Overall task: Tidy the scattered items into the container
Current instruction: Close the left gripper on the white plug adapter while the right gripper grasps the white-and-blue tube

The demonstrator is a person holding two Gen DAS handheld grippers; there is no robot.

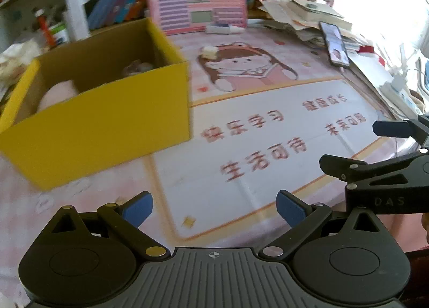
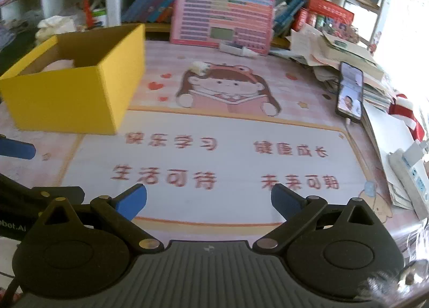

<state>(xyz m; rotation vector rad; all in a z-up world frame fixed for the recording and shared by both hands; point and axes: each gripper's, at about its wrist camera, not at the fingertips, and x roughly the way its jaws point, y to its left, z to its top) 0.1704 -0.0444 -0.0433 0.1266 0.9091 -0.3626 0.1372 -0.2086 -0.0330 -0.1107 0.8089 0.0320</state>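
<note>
Left wrist only: box (image 1: 102,120) contents.

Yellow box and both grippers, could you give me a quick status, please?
Left gripper open, empty. Right gripper open, empty. Yellow box upright on mat, pink item inside. Small cream object loose on mat.

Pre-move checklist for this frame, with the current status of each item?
1. Left tongs open and holding nothing: ok.
2. Right tongs open and holding nothing: ok.
3. Yellow box upright, top open: ok.
4. Box already holds items, a pink thing visible inside: ok.
5. Desk mat free of scattered items: not ok, a small cream-coloured object lies on the cartoon girl's head.
6. Whether the phone at the mat's right edge counts as clutter: cannot tell.
</note>
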